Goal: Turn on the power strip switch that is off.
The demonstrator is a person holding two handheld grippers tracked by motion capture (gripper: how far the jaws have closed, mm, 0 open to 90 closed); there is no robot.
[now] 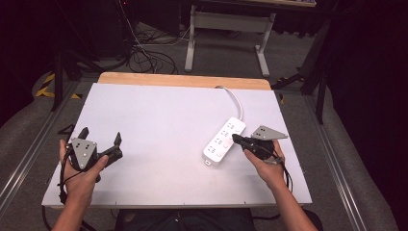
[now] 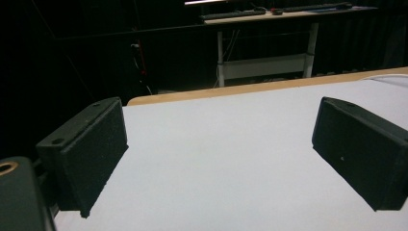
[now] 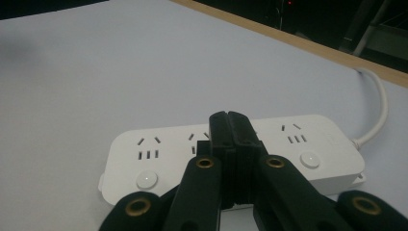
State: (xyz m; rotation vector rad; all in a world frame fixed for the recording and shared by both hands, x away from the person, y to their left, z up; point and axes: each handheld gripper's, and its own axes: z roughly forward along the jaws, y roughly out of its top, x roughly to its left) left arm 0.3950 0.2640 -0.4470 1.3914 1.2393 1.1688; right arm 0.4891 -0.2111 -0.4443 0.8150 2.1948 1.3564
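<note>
Dark studio space is surrounding the white table (image 1: pixel 159 144), its wooden far edge catching the light. Lying right of the middle is the power strip (image 1: pixel 223 141), white, three sockets each with a round button, cord curling away toward the far edge. I am bringing my right gripper (image 3: pixel 230 126) over its middle section, jaws pressed together on nothing, seemingly about to press a switch. My left gripper (image 1: pixel 100 139) is waiting well apart, jaws spread wide.

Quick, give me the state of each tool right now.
Left tool: open, jaws wide apart, nothing between them, over the bare white table.
Right tool: shut, jaws pressed together, holding nothing, its tip over the white power strip.
</note>
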